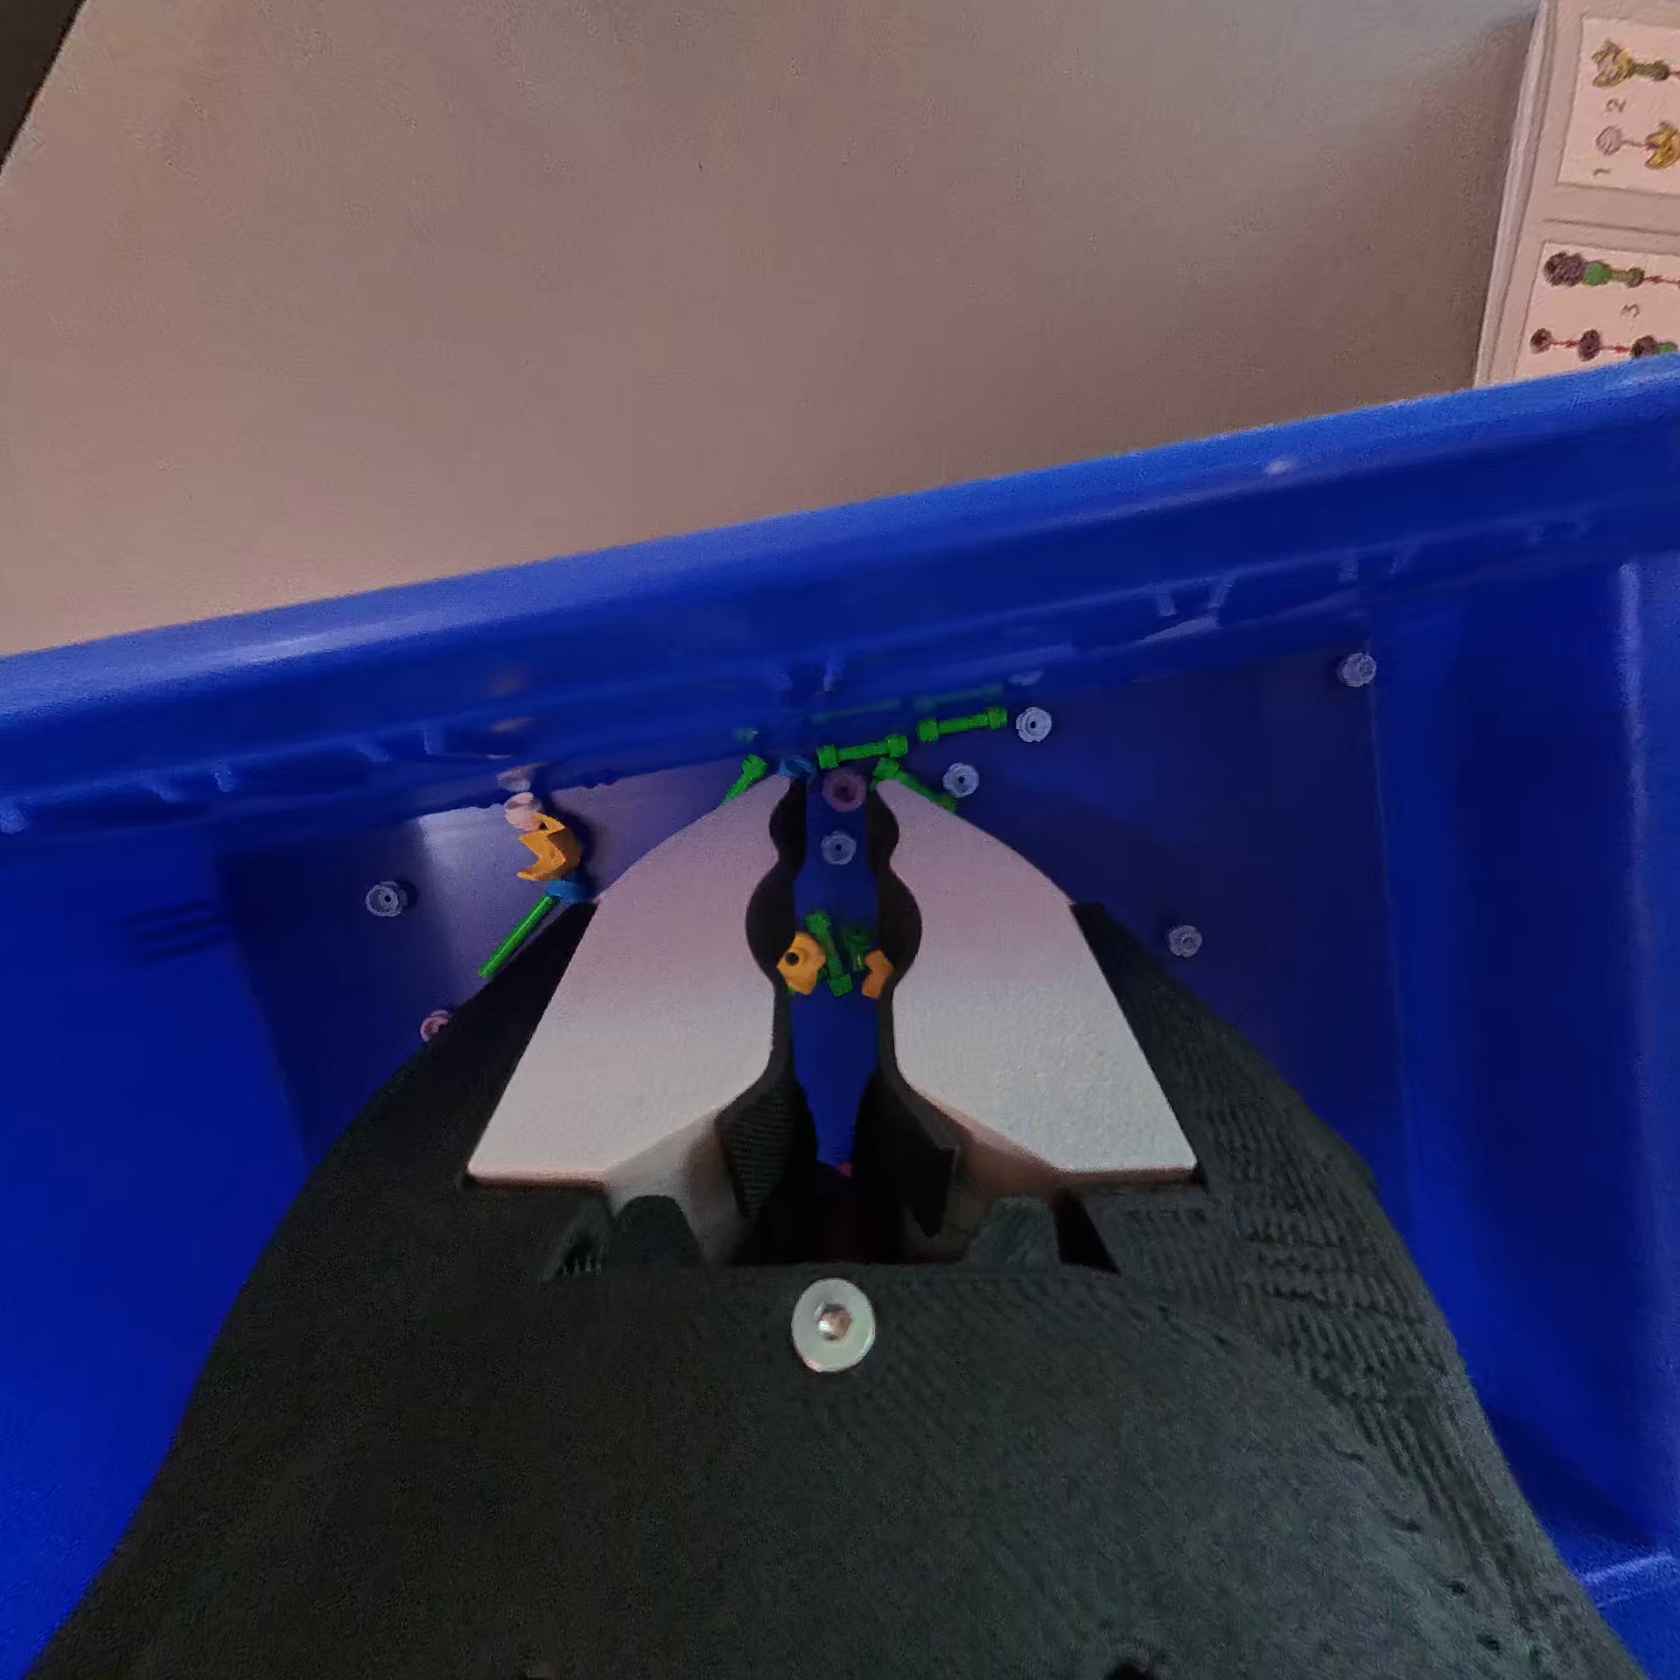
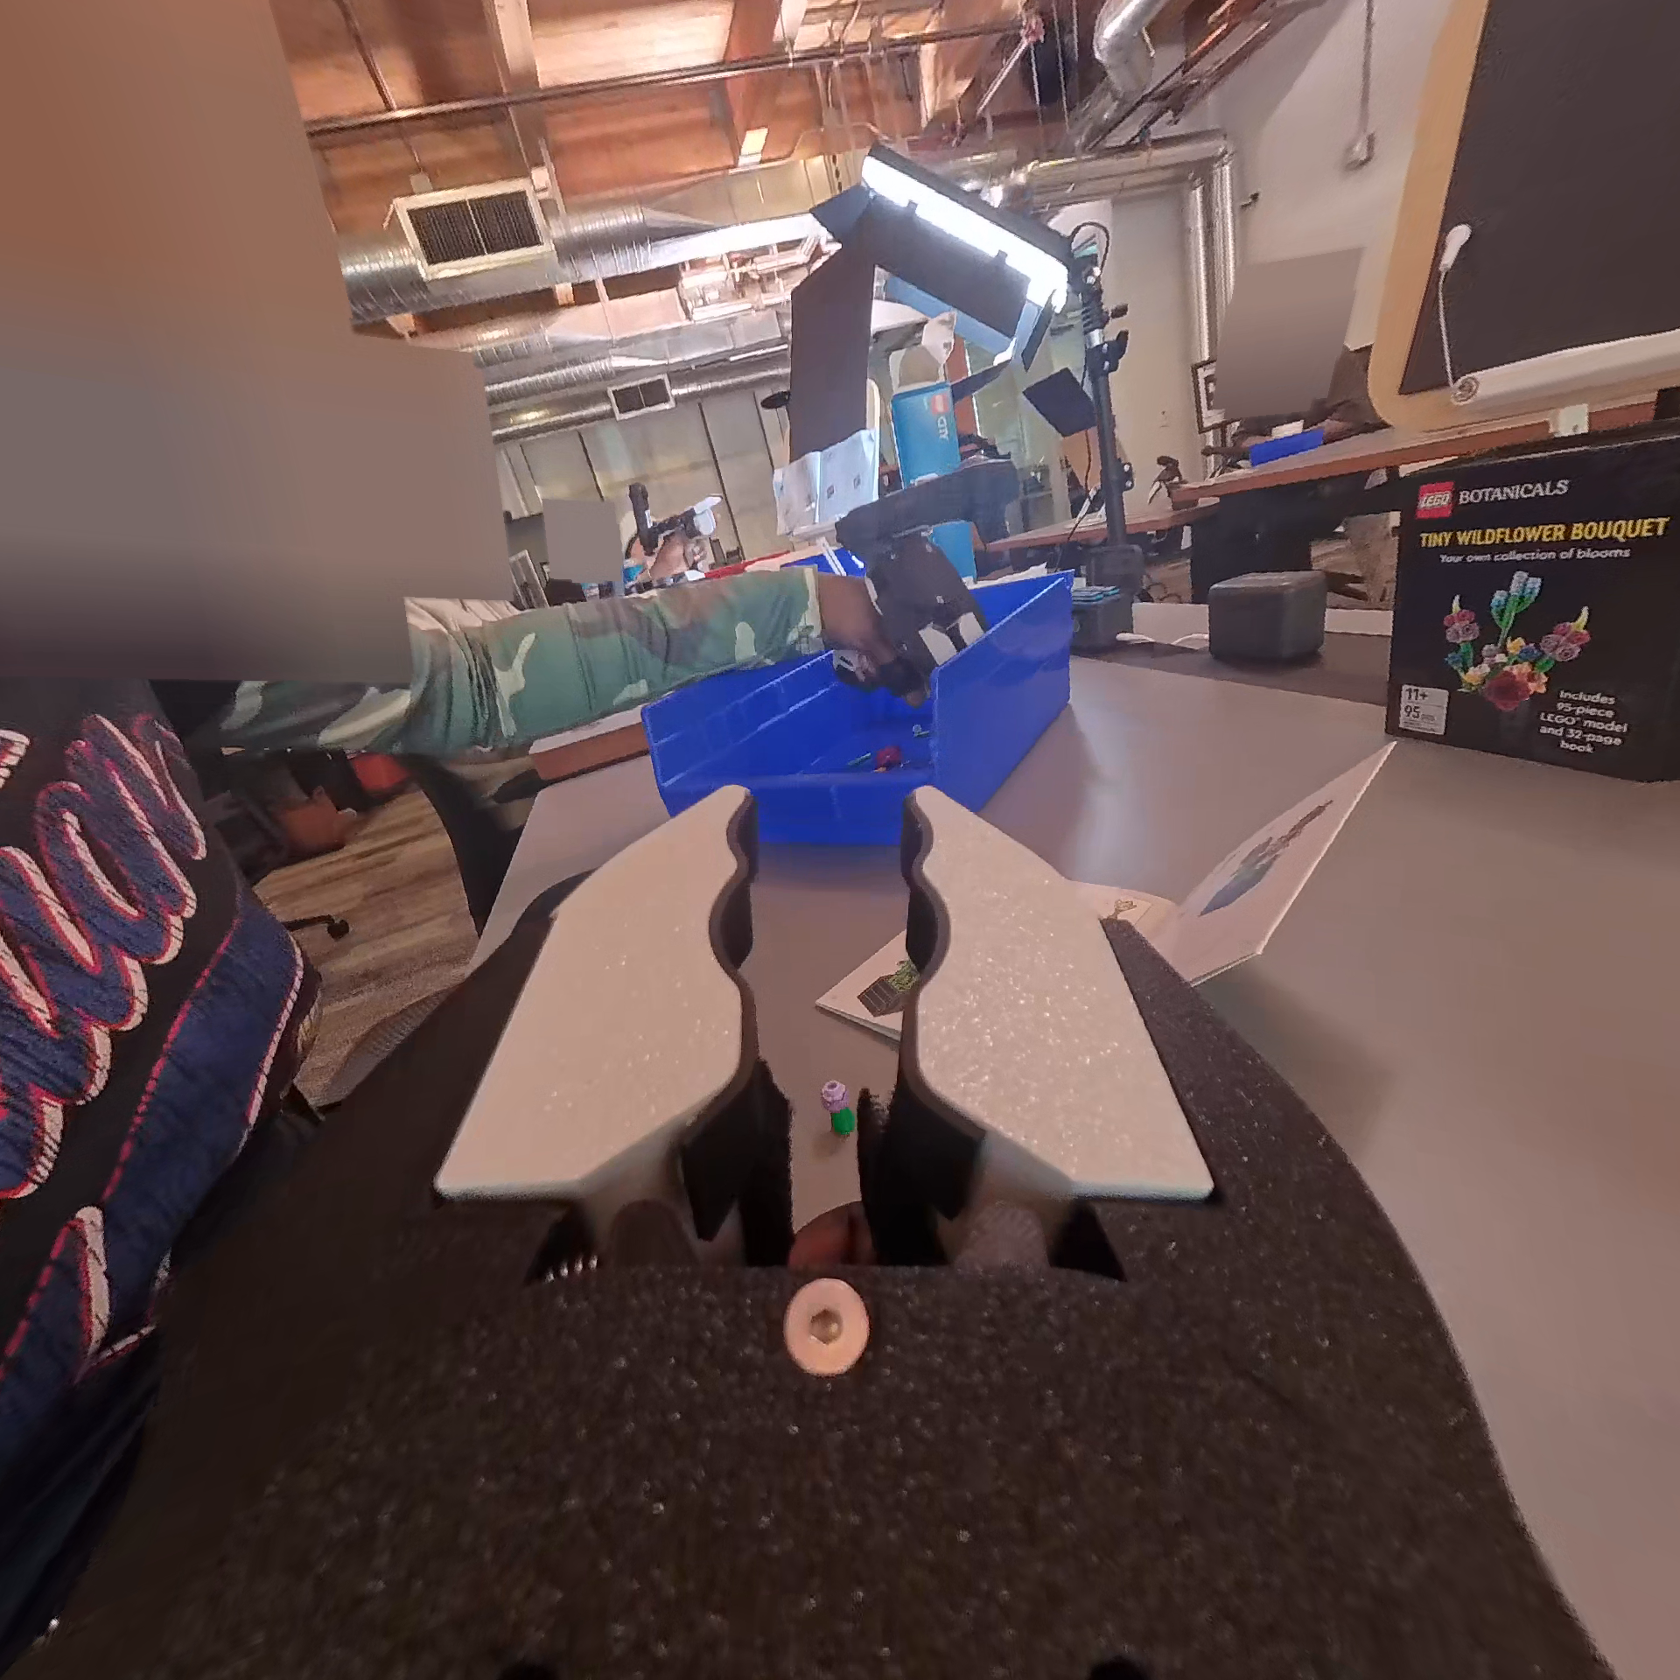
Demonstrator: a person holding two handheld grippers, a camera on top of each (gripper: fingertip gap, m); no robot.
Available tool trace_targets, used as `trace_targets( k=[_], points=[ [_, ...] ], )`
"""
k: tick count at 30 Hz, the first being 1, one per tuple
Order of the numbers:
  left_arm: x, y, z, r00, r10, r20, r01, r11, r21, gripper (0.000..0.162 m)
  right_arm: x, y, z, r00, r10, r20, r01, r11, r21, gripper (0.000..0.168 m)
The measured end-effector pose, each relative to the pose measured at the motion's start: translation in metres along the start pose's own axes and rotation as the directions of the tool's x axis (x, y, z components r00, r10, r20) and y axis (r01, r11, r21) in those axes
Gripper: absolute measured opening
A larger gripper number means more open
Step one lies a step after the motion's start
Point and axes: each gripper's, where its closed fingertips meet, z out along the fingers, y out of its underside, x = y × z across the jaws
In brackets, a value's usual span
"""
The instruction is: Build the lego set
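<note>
My left gripper (image 1: 835,805) is down inside the blue bin (image 1: 1000,564), its white fingers (image 1: 655,982) a narrow gap apart and holding nothing. A purple round piece (image 1: 844,789) lies on the bin floor at the fingertips. Two yellow pieces (image 1: 800,968) and green rods (image 1: 859,753) lie below and beyond the gap. The left gripper also shows in the right wrist view (image 2: 918,636), reaching into the bin (image 2: 791,800). My right gripper (image 2: 829,818) is open and empty over the grey table, with a small purple-and-green piece (image 2: 838,1107) on the table between its fingers.
Clear round studs (image 1: 1034,725) and another yellow piece (image 1: 545,850) are scattered in the bin. An open instruction booklet (image 2: 1255,873) lies right of my right gripper. The black set box (image 2: 1536,618) stands at the far right. A camouflage sleeve (image 2: 591,655) reaches to the bin. Some 35 cm of space lies between my two pairs of fingers.
</note>
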Motion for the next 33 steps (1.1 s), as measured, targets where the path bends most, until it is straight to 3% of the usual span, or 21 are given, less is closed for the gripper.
trace_targets(
  k=[17,28,31,33],
  points=[
    [-0.001,0.005,0.010,1.000,-0.021,-0.018,0.021,1.000,-0.010,0.016,0.003,0.000,0.000,1.000,0.021,-0.011,-0.021,1.000,-0.004,0.030],
    [-0.005,0.003,0.007,0.999,-0.036,0.025,0.036,0.999,-0.004,0.010,0.003,0.001,0.001,1.000,0.013,-0.013,-0.013,1.000,-0.008,0.030],
    [-0.002,-0.015,-0.019,0.996,-0.075,0.055,0.068,0.990,0.126,0.010,0.002,0.000,0.000,1.000,0.007,-0.009,-0.007,1.000,0.001,0.029],
    [0.019,-0.042,-0.052,0.992,-0.125,0.003,0.116,0.932,0.343,0.010,0.000,0.000,0.000,1.000,-0.012,-0.001,0.012,1.000,-0.003,0.028]
  ],
)
